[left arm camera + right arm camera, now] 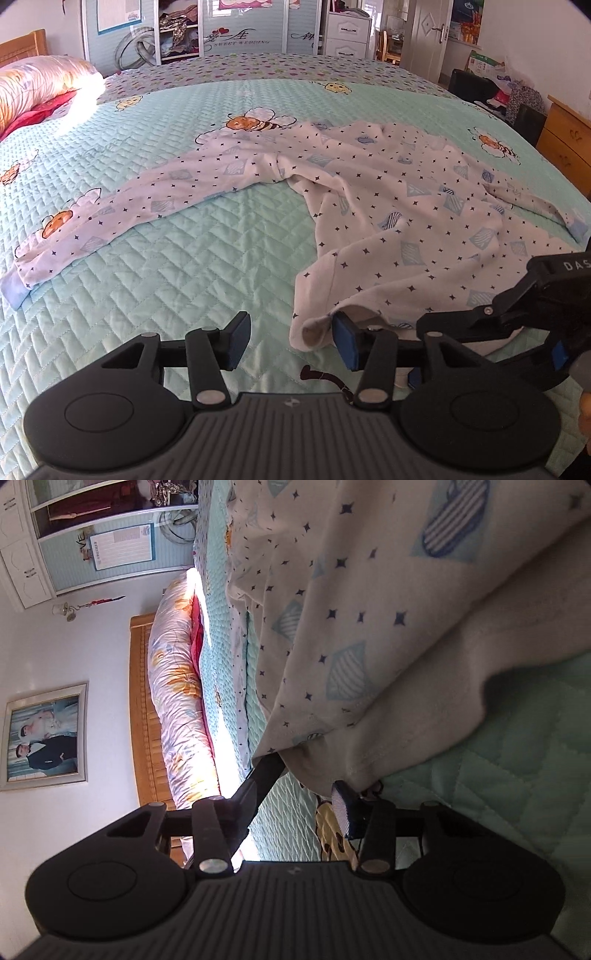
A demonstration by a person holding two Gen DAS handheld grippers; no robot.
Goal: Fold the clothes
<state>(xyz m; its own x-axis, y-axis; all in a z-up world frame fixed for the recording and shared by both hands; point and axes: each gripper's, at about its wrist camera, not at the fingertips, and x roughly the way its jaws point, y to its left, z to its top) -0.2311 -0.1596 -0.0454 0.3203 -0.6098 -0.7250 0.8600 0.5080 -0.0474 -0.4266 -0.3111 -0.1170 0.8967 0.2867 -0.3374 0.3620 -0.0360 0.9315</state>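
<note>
A white long-sleeved top (373, 206) with small dark stars and blue striped patches lies spread on the bed. One sleeve stretches left to a blue cuff (14, 291). My left gripper (290, 341) is open low over the quilt, and the near hem corner (310, 332) lies between its fingers, close to the right pad (343, 343). My right gripper (419, 347) comes in from the right, turned on its side. In the right wrist view my right gripper (301, 797) is open and the hem (321, 771) hangs into the gap between its fingers.
The bed has a mint quilted cover (221, 251) with bee prints. A flowered rolled quilt (37, 85) lies at the far left by the wooden headboard (142, 716). A wooden nightstand (565, 136) stands right of the bed, wardrobes (240, 33) behind it.
</note>
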